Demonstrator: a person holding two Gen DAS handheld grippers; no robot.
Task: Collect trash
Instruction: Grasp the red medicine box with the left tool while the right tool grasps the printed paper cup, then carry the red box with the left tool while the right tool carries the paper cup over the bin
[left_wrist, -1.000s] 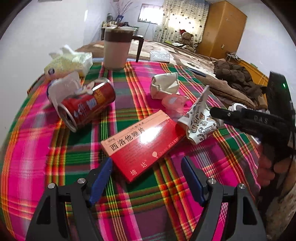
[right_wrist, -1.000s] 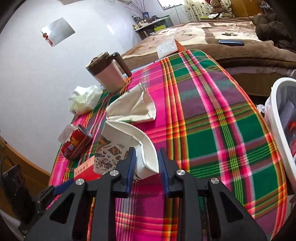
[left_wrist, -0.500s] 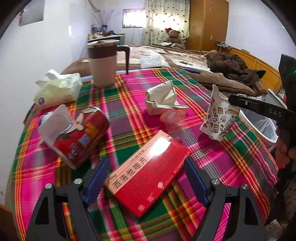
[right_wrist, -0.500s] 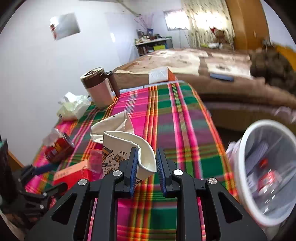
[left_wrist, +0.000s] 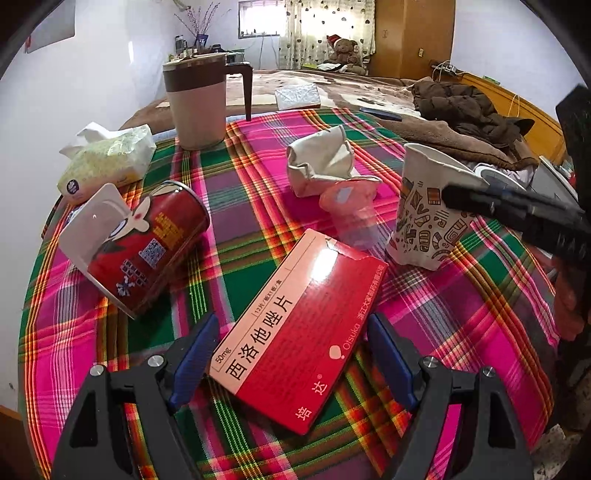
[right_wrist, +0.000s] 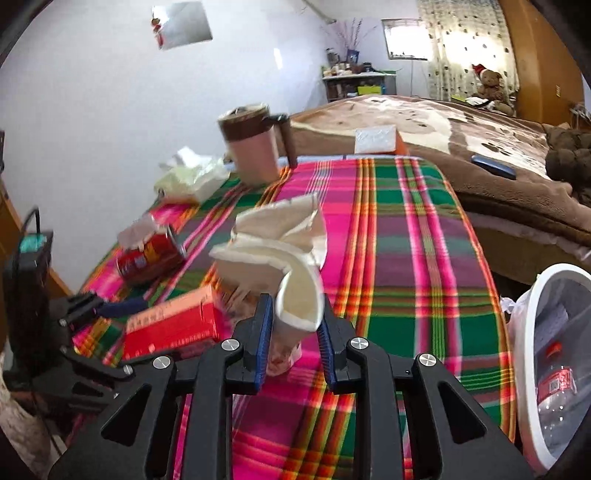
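Note:
My left gripper (left_wrist: 291, 354) is open, its blue fingers on either side of a red medicine box (left_wrist: 295, 325) that lies flat on the plaid tablecloth (left_wrist: 258, 173). My right gripper (right_wrist: 295, 325) is shut on the rim of a patterned paper cup (right_wrist: 291, 295), which stands about upright; in the left wrist view the cup (left_wrist: 424, 218) sits to the right of the box. A red can (left_wrist: 147, 243) lies on its side at the left. A crumpled paper (left_wrist: 321, 162) and a small pink cup (left_wrist: 351, 195) lie behind the box.
A white bin (right_wrist: 554, 362) with a plastic bottle inside stands off the table's right edge. A brown-lidded mug (left_wrist: 199, 103) and a tissue pack (left_wrist: 107, 162) stand at the table's back left. A bed with a brown blanket (right_wrist: 480, 147) lies beyond.
My left gripper has moved forward so its fingers now flank the red box. My right gripper has lifted and turned the paper cup from lying tilted to roughly upright.

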